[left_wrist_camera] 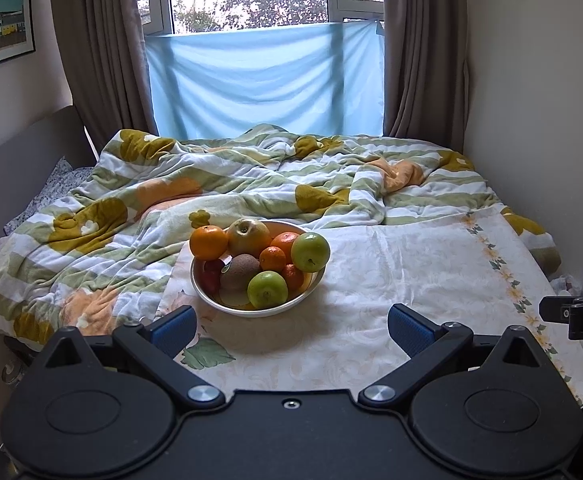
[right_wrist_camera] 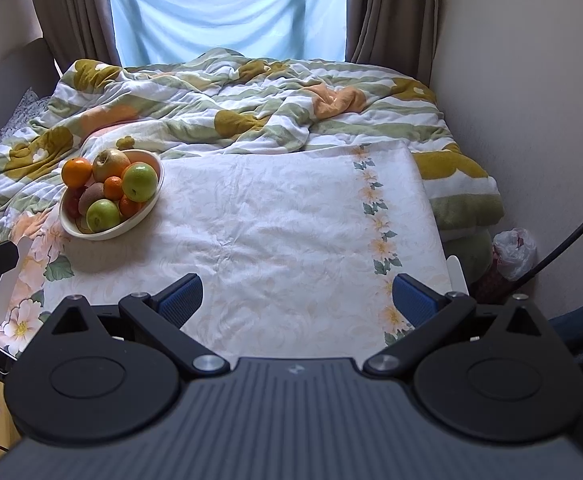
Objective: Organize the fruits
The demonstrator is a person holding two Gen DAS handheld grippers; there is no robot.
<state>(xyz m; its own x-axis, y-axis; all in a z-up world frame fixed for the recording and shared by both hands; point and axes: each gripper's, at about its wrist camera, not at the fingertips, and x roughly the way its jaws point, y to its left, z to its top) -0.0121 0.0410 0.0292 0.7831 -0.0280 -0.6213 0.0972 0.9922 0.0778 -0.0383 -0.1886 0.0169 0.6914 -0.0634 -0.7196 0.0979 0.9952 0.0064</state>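
The left claw is wide open and holds nothing, and so is the right claw. The bowl full of fruit sits near the board's far left corner. The left claw is closer, so it should go slowly and pinch the top green apple softly so nothing rolls.

My left gripper is black plastic. It has two fingers with blue bumpy pads on the inside. Each finger sits on a black bar, and each bar has a shiny round silver screw at both ends. Two big round black discs flank the flat black middle plate, which has one small screw hole.

My right gripper looks the same: black bars, blue bumpy fingers, silver screws, and round discs. Its middle plate is grey with thin lines running along it and a tiny light mark near the top.
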